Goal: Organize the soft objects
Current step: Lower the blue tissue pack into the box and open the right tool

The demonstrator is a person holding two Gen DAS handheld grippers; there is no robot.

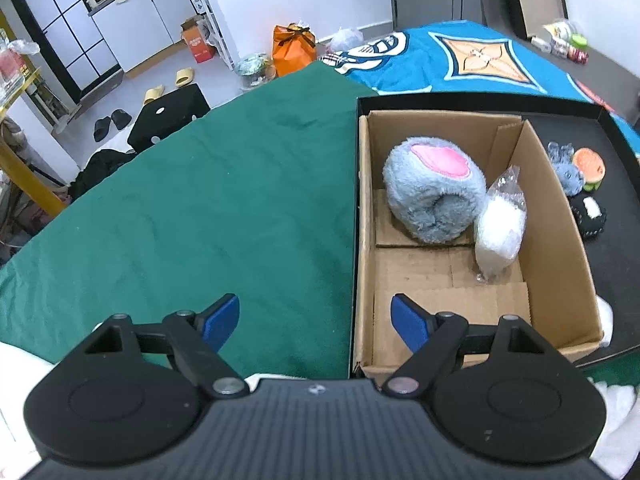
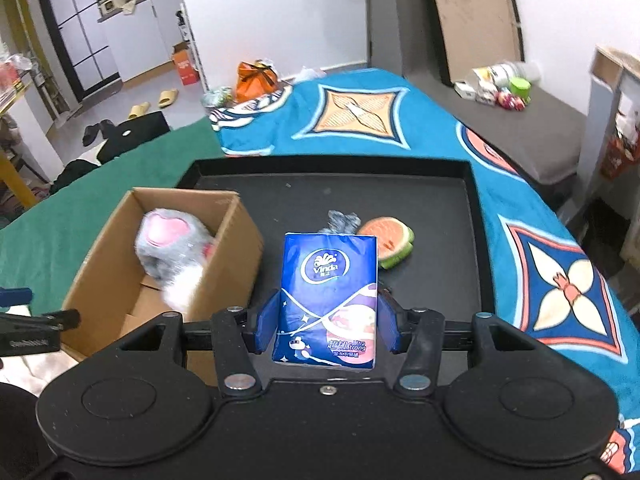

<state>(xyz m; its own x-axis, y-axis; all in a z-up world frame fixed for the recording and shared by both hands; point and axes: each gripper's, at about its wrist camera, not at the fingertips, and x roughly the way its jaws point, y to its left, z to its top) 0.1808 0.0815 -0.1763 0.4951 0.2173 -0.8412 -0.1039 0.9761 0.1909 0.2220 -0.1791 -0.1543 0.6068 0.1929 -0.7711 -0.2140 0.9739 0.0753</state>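
Left wrist view: the left gripper [image 1: 315, 320] has its two blue fingers [image 1: 222, 318] spread apart, nothing between them. Ahead of the right finger, one cardboard box [image 1: 364, 216] holds two things: a grey plush toy [image 1: 430, 196] and a white bagged bundle [image 1: 500, 228].

Right wrist view: the right gripper [image 2: 327, 322] is clamped on one blue tissue pack [image 2: 330, 292]. Beyond the fingers, one black tray [image 2: 476, 240] holds the box, one watermelon-slice toy [image 2: 394, 246] and one small grey toy [image 2: 342, 220].
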